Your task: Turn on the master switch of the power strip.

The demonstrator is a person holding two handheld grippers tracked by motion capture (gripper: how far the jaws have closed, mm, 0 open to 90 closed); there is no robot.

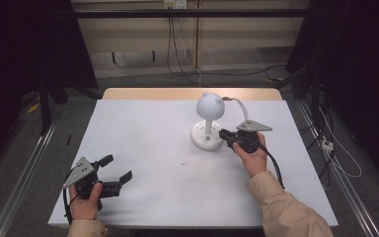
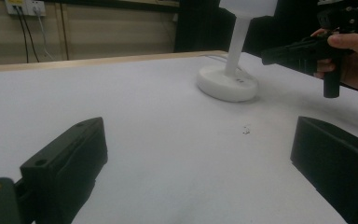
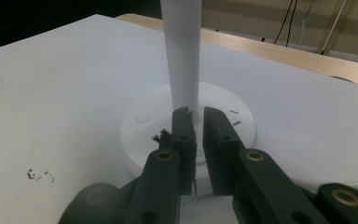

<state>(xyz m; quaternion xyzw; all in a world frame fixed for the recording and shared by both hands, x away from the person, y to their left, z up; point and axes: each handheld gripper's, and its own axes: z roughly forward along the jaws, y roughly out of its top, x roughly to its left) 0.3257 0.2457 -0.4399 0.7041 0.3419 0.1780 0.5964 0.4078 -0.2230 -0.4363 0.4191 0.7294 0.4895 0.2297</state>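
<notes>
A white desk lamp (image 1: 209,105) with a round eared head stands on its disc base (image 1: 202,141) at the table's right middle. My right gripper (image 1: 223,134) is over the base's right side, jaws shut with only a narrow slit, tips against the foot of the stem (image 3: 182,51). In the right gripper view the gripper (image 3: 196,114) lies above the base (image 3: 142,123), nothing clamped between the jaws. My left gripper (image 1: 118,168) rests near the front left corner, wide open and empty. The left gripper view has its jaws (image 2: 198,135) apart, the lamp base (image 2: 226,84) and right gripper (image 2: 284,55) beyond.
The white table (image 1: 148,128) has a wooden strip along its far edge. The lamp's cable (image 1: 239,104) runs off behind the lamp to the right. A small dark speck (image 1: 183,162) marks the table's middle. Cables lie on the floor at the right.
</notes>
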